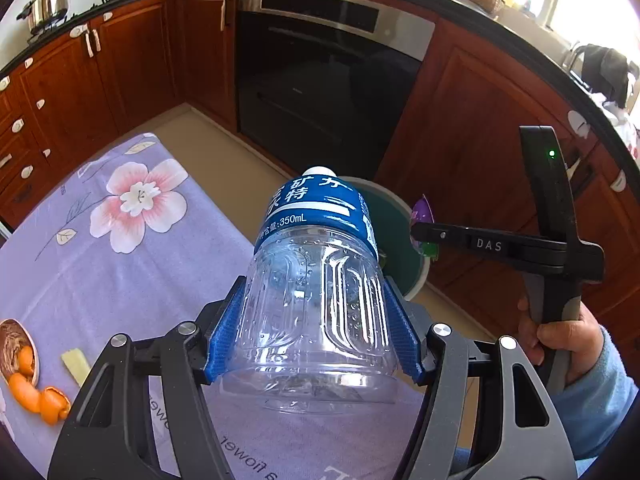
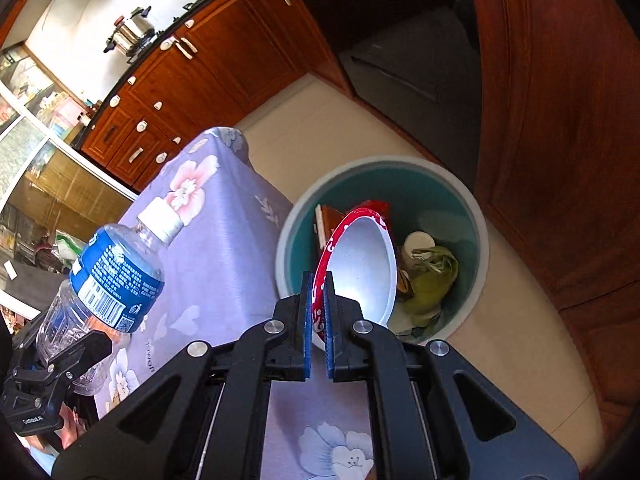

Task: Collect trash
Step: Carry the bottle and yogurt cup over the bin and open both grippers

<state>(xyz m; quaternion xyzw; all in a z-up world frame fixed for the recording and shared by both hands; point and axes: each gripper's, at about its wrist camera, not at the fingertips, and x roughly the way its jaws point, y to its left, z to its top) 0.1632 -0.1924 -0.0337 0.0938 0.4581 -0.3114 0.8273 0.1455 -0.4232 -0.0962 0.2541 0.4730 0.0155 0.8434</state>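
My left gripper [image 1: 316, 320] is shut on a clear plastic water bottle [image 1: 316, 300] with a blue label and white cap, held above the table's right edge, cap pointing toward the bin [image 1: 400, 240]. The bottle also shows at the left of the right wrist view [image 2: 108, 276]. My right gripper [image 2: 318, 312] is shut on the rim of a red-and-white paper bowl [image 2: 364, 264], held tilted over the round teal bin [image 2: 476, 208] on the floor. The bin holds a green wrapper [image 2: 432, 280], a cup and other trash.
The table wears a purple flowered cloth [image 1: 120, 248]. Orange peels [image 1: 36, 392], a brown bowl [image 1: 16, 344] and a pale scrap [image 1: 76, 364] lie at its left. Wooden cabinets [image 1: 480, 140] and a black oven [image 1: 320, 92] stand behind the bin.
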